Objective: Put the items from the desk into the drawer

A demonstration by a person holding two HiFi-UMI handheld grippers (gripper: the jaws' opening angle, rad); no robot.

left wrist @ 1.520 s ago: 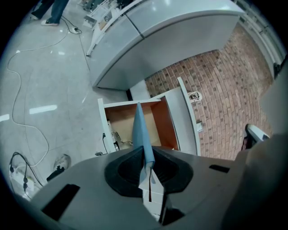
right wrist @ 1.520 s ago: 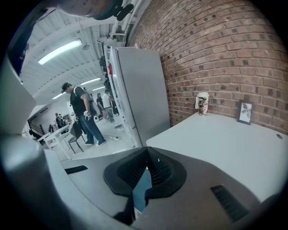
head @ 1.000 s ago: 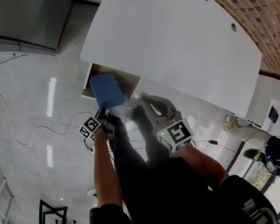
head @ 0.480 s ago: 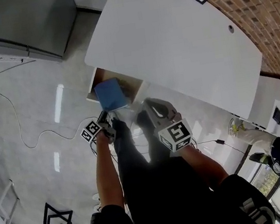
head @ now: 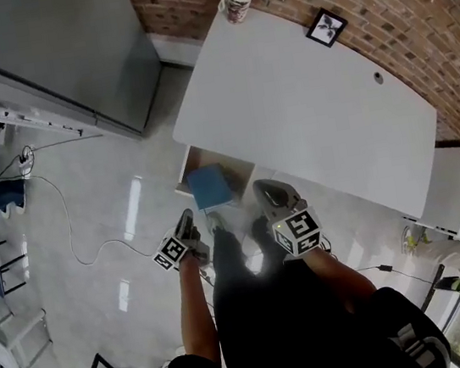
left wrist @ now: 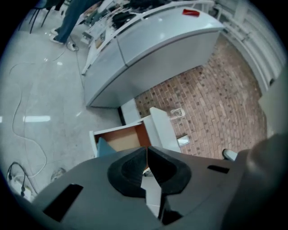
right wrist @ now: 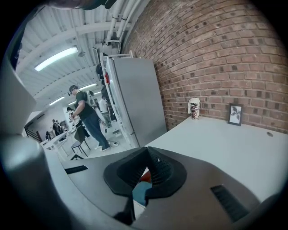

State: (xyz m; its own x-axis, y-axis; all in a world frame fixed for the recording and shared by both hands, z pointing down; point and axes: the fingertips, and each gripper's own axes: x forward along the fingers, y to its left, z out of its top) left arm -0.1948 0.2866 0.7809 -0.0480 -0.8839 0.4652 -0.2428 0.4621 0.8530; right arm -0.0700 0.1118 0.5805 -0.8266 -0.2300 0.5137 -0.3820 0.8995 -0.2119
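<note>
No legible text, brand or number was found. The cup (head: 237, 1) at the counter's (head: 306, 116) far corner carried print — too small to read. The framed picture (head: 326, 26) showed a dark motif, no lettering. The marker cubes (head: 297, 233) bore coded black-and-white squares only — no readable characters.

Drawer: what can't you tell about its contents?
Head view: whatever lies under the blue book is covered by it.
Left gripper view: the drawer's near end is hidden behind the left tool.
Right gripper view: the right tool blocks all but a blue and red sliver.
</note>
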